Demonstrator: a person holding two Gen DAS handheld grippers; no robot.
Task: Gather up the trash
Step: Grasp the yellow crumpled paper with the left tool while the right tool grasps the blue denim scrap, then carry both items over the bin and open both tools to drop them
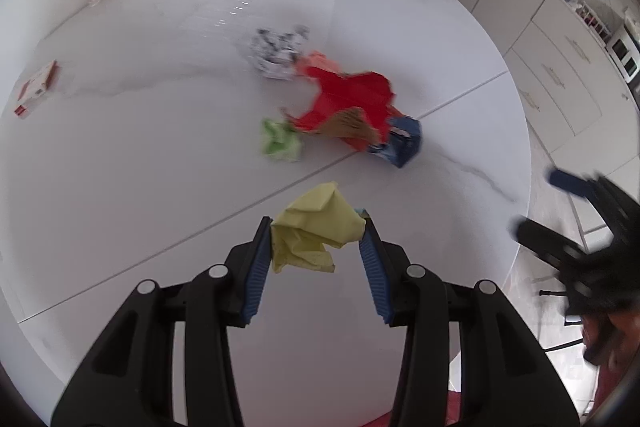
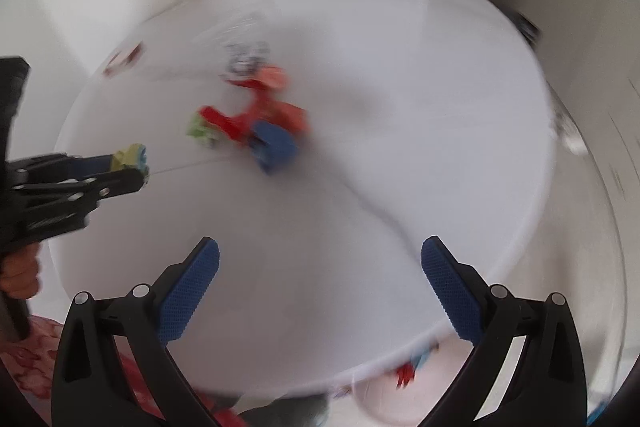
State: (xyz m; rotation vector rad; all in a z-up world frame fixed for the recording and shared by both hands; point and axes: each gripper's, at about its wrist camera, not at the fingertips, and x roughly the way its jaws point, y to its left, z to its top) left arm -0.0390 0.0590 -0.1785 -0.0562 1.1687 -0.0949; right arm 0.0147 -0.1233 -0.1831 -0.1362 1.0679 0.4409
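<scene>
Crumpled yellow paper (image 1: pixel 316 227) pinched between ribbed blue left claw (image 1: pixel 318 227) pads.

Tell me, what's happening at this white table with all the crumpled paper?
A person is clearing trash with a hand-held gripper in each hand. The left gripper is clamped on a crumpled yellow paper, held above the round white table. The right gripper is open and empty near the table's edge. Still lying on the table are a green wad, a red wrapper, a blue piece, a black-and-white printed wad and a small box.
</scene>
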